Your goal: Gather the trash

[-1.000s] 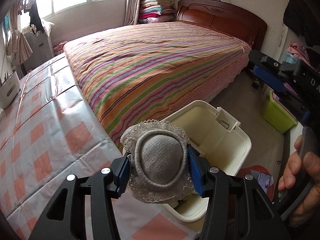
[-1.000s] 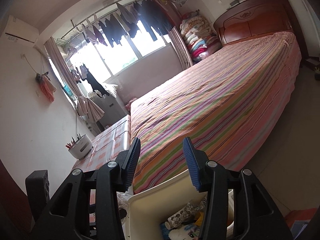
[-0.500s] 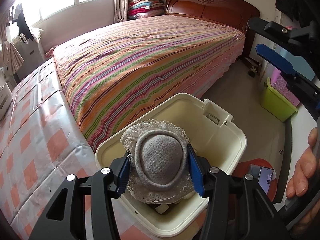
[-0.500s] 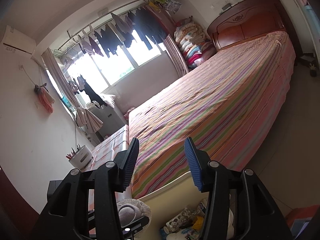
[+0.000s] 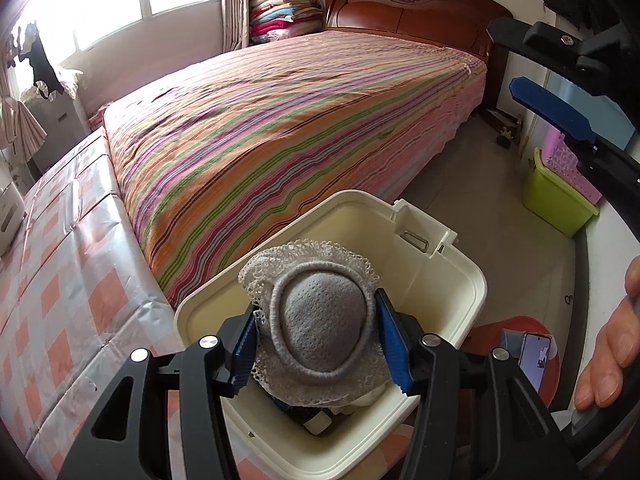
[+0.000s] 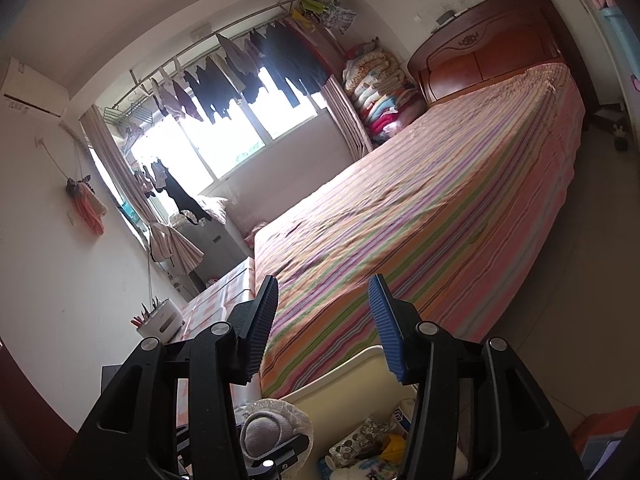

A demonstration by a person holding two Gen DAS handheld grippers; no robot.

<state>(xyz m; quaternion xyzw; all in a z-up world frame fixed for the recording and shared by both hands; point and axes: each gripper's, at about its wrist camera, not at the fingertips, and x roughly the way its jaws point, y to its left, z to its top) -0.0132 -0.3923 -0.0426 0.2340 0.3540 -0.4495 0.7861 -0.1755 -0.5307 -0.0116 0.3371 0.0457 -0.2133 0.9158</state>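
Observation:
A round grey pad with a white lace edge (image 5: 324, 328) sits between the blue pads of my left gripper (image 5: 316, 320), which is shut on it. It hangs over the open mouth of the cream plastic bin (image 5: 476, 284), with wrappers and other trash (image 6: 368, 440) lying inside. The right wrist view shows the same pad (image 6: 260, 428) low down, beside the bin's near wall (image 6: 344, 380). My right gripper (image 6: 324, 320) is open and empty, raised above the bin and aimed across the bed. One of its blue fingers (image 5: 552, 112) shows at the right of the left wrist view.
A striped bed (image 5: 300, 120) fills the middle, close behind the bin. A table with a pink checked cloth (image 5: 60, 280) lies to the left. A green tub (image 5: 556, 200), a phone (image 5: 534, 356) on a red stool and a person's hand (image 5: 612, 352) are at right.
My left gripper carried the pad from over the checked table's edge to above the bin's opening. The pad came into the bottom of the right wrist view. The right gripper barely moved.

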